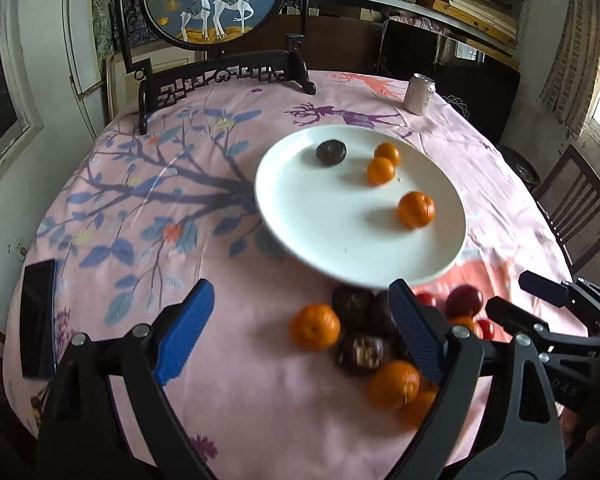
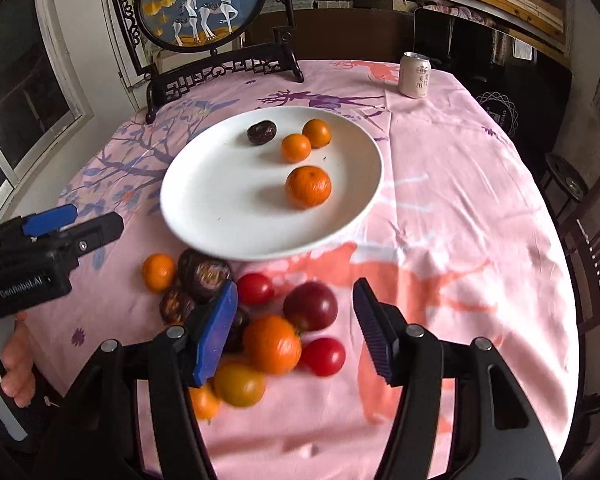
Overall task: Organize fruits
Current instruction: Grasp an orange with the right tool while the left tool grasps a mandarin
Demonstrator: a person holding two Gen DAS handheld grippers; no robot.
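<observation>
A white plate (image 1: 332, 236) (image 2: 220, 208) on the pink tablecloth holds three mandarins (image 1: 416, 209) (image 2: 308, 186) and one dark passion fruit (image 1: 331, 152) (image 2: 261, 132). In front of the plate lies a loose pile of fruit: mandarins (image 1: 315, 326) (image 2: 272, 344), dark passion fruits (image 1: 360, 350) (image 2: 204, 274), red tomatoes (image 2: 254, 289) and a dark red plum (image 2: 310, 306) (image 1: 463, 301). My left gripper (image 1: 300, 320) is open and empty above the left of the pile. My right gripper (image 2: 296, 320) is open and empty above the pile's middle.
A drink can (image 1: 419, 93) (image 2: 414, 75) stands at the table's far right. A framed deer screen on a dark stand (image 1: 220, 0) (image 2: 204, 4) stands at the back. A black phone (image 1: 39, 324) lies at the left edge. A wooden chair (image 1: 580, 208) is at the right.
</observation>
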